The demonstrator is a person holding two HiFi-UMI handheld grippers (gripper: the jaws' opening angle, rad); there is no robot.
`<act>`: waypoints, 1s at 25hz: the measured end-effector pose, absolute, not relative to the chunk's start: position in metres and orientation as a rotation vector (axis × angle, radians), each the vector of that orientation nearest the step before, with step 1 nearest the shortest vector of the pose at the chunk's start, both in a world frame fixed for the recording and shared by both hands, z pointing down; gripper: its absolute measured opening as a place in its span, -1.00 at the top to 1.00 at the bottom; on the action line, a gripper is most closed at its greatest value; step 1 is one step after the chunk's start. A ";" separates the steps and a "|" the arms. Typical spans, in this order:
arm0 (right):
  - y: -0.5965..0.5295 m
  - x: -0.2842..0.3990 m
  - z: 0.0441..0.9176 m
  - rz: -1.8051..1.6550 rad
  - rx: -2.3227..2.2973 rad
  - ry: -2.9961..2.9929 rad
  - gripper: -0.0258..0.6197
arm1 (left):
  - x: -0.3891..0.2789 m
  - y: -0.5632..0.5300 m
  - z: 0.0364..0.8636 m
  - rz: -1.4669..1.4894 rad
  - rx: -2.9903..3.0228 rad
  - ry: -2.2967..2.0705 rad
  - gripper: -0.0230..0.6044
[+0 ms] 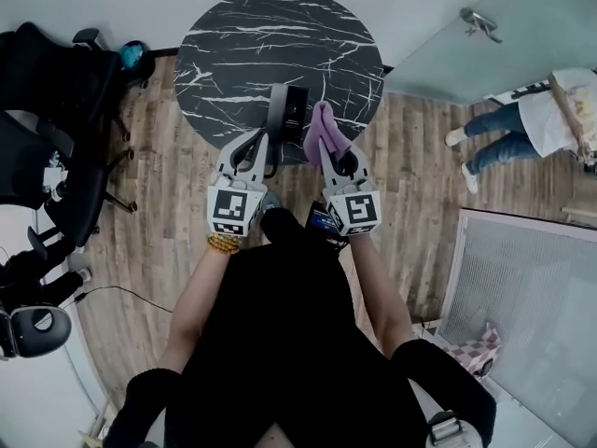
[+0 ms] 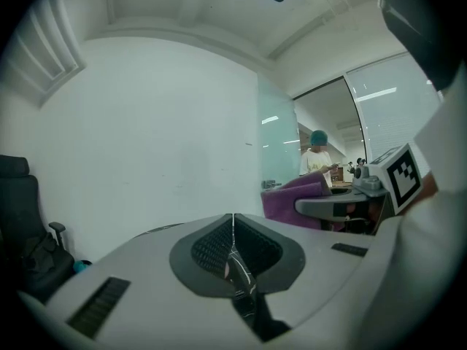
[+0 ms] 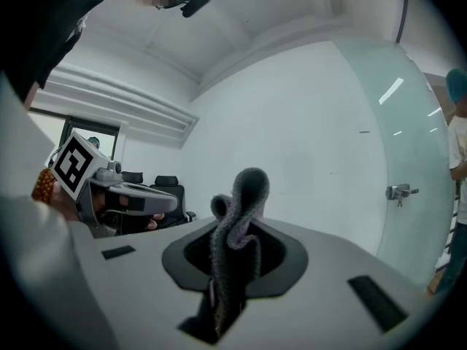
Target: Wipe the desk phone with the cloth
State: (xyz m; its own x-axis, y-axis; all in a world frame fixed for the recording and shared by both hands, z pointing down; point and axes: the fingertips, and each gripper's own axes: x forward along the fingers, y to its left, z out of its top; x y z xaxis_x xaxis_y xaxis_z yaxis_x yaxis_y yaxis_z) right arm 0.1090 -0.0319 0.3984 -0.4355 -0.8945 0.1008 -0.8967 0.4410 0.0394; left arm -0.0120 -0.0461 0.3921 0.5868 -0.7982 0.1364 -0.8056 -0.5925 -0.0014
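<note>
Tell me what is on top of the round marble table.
A dark desk phone near its front edge. The purple cloth, held in the right gripper, hides whatever lies just beneath it.

- Tabletop (image 1: 233,45): black stone look, white veining, smooth, faint sheen.
- Floor (image 1: 159,185), at its 8 o'clock: wood planks, matt, visible grain.
- Desk phone (image 1: 284,110): dark smooth plastic.
- Cloth (image 1: 322,129): purple, soft nubby pile.
- Left gripper (image 1: 262,138), right gripper (image 1: 326,152): pale grey matt plastic; jaws lined with dark fine-gridded pads.
- Door (image 1: 522,26), 2 o'clock: frosted glass, metal handle (image 1: 478,21).
</note>
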 end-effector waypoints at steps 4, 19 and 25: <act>-0.061 0.115 0.414 0.026 1.479 -2.597 0.72 | -0.001 -0.056 0.398 0.206 2.726 -1.406 0.87; -0.124 0.084 0.475 0.006 1.039 -2.555 0.72 | 0.001 -0.073 0.429 0.283 2.651 -1.364 0.87; -0.176 0.075 0.496 -0.146 0.965 -2.427 0.72 | 0.006 -0.086 0.428 0.286 2.706 -1.315 0.87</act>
State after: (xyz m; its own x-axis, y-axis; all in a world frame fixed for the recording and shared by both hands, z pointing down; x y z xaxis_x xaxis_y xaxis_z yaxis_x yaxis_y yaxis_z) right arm 0.0754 -0.1760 0.4962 -0.6111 -0.6665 0.4270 -0.6104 0.7403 0.2819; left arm 0.0064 -0.0860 0.4276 0.6048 -0.7652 0.2208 -0.7877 -0.6156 0.0241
